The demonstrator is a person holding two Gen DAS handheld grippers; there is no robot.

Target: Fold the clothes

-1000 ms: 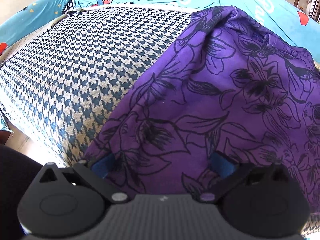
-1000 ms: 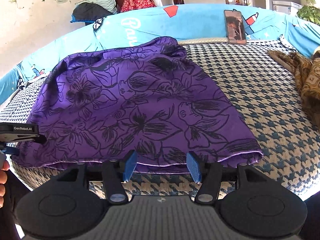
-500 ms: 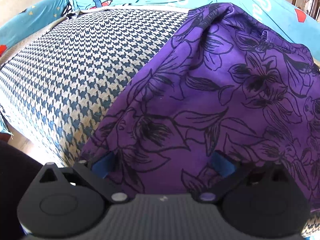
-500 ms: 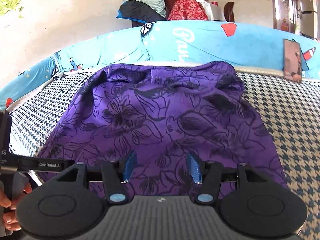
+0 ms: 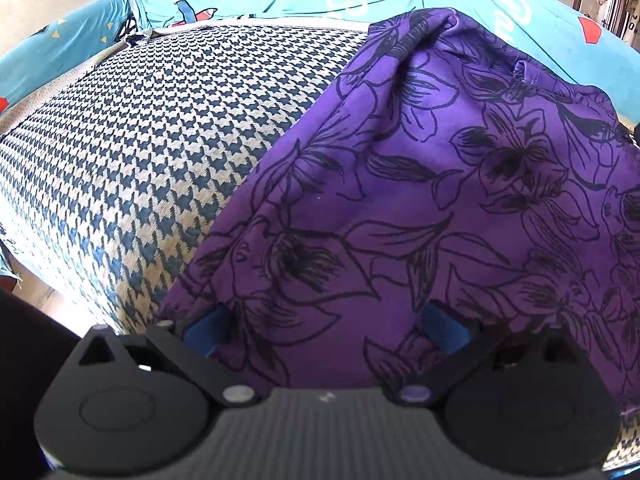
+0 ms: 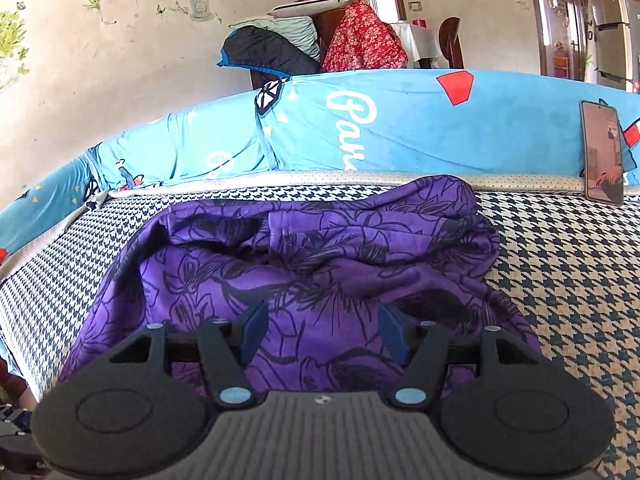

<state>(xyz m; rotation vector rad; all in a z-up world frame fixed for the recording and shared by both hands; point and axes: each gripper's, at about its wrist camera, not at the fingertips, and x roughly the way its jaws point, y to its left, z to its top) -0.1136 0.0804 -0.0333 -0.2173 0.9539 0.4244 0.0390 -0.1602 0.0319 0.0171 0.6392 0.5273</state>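
Observation:
A purple garment with black flower outlines (image 5: 460,184) lies spread on the houndstooth sofa seat (image 5: 160,140). My left gripper (image 5: 324,328) sits at the garment's near left corner. Its blue pads (image 5: 204,328) stand wide apart, with the cloth lying loose between them. In the right wrist view the same garment (image 6: 320,264) is bunched and rumpled at its far end. My right gripper (image 6: 324,332) hovers over the garment's near middle, jaws opening. Cloth shows in the gap, but the pads (image 6: 254,332) do not press on it.
A phone (image 6: 602,152) leans upright against the blue printed backrest cover (image 6: 400,132) at the far right. Bare houndstooth seat (image 6: 568,280) stretches to the garment's right, and more lies to its left. Bedding and a red floral cloth (image 6: 360,44) are piled behind the sofa.
My right gripper has swung left from the garment's front right hem to its middle, tilted up, and widened its jaws a little. The left gripper has hardly moved.

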